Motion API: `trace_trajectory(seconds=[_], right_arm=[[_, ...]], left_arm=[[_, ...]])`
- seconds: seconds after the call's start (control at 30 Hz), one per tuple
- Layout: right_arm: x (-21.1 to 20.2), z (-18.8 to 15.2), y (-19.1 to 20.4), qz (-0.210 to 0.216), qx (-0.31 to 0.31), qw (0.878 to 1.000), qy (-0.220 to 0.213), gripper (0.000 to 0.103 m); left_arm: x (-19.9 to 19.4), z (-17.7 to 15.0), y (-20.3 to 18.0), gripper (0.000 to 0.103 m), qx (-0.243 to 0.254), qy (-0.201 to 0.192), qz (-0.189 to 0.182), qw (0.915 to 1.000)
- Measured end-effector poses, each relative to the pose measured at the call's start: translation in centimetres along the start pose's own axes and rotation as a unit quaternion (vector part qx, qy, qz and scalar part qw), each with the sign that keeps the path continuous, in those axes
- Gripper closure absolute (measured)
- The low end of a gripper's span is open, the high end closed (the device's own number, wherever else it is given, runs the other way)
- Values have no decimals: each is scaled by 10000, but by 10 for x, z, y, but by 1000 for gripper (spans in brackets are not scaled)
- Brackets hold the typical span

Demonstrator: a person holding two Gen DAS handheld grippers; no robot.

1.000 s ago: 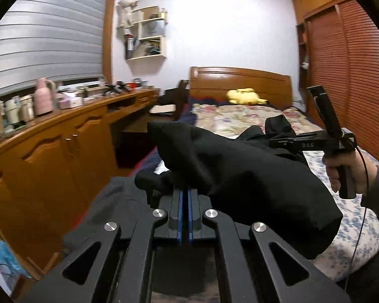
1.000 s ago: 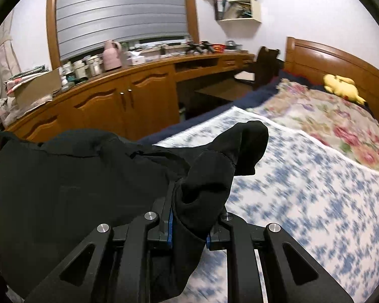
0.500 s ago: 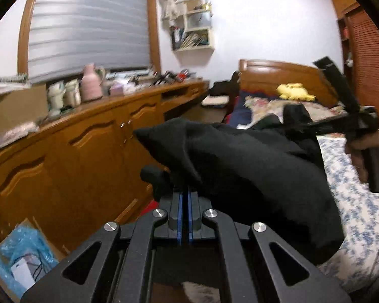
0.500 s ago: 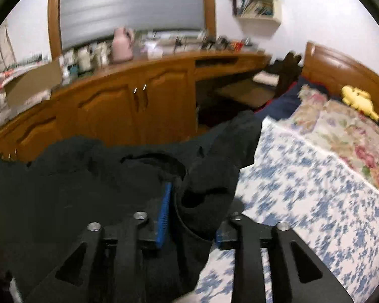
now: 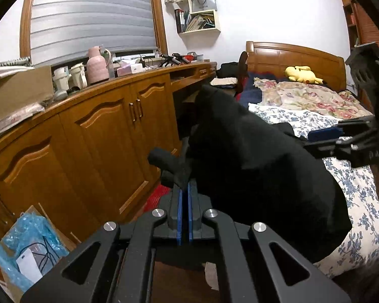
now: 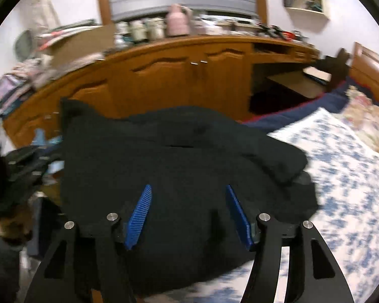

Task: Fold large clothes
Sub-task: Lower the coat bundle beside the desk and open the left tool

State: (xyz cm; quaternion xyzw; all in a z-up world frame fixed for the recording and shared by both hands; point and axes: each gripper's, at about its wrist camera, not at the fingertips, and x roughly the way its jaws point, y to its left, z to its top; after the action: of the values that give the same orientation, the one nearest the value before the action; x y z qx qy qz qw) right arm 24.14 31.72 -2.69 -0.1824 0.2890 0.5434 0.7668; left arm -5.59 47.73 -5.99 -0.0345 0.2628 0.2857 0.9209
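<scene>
A large black garment hangs bunched over the near edge of the bed. My left gripper is shut on a fold of it at its left side, holding it up beside the bed. In the right wrist view the same black garment lies spread in front of my right gripper, whose blue pads stand wide apart with nothing between them. The right gripper also shows at the right edge of the left wrist view, open, above the garment.
The bed has a blue-and-white floral sheet, a flowered quilt and a yellow plush toy by the wooden headboard. A long wooden cabinet with cluttered top runs along the left. A box with blue plastic sits on the floor.
My right gripper has opened and let go of the black garment, which has dropped onto the bed edge. Both grippers have swung left toward the cabinet. The left stays shut on the cloth.
</scene>
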Motion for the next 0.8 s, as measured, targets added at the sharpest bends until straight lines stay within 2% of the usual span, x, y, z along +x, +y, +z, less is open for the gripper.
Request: trace_trajectory(seconds=[0.1, 0.17, 0.23, 0.33, 0.4, 0.57, 0.7, 0.8], right_arm=[[14, -7, 5, 185, 91, 9997, 108, 40], [34, -10, -4, 407, 317, 9983, 260, 40], [53, -12, -18, 594, 501, 9961, 416, 40], [66, -11, -33, 685, 609, 9951, 383, 40], [66, -8, -36, 659, 581, 9953, 399, 40], [48, -6, -21, 444, 572, 9965, 408, 40], [29, -8, -12, 159, 444, 9985, 284, 40], [11, -10, -12, -75, 302, 9995, 105, 40]], left_arm=[[0, -3, 10, 99, -131, 147, -110, 9997], [-1, -5, 13, 95, -148, 217, -142, 9996], [-8, -4, 14, 86, -44, 150, -60, 9999], [-24, 2, 14, 71, 4, -22, -100, 9999], [-36, 10, 13, 68, -11, -150, -211, 9997], [-56, 24, 0, 67, -110, -456, -438, 9979], [-48, 30, -16, 67, -265, -303, -747, 9964], [-43, 31, -26, 67, -205, -265, -952, 9949]])
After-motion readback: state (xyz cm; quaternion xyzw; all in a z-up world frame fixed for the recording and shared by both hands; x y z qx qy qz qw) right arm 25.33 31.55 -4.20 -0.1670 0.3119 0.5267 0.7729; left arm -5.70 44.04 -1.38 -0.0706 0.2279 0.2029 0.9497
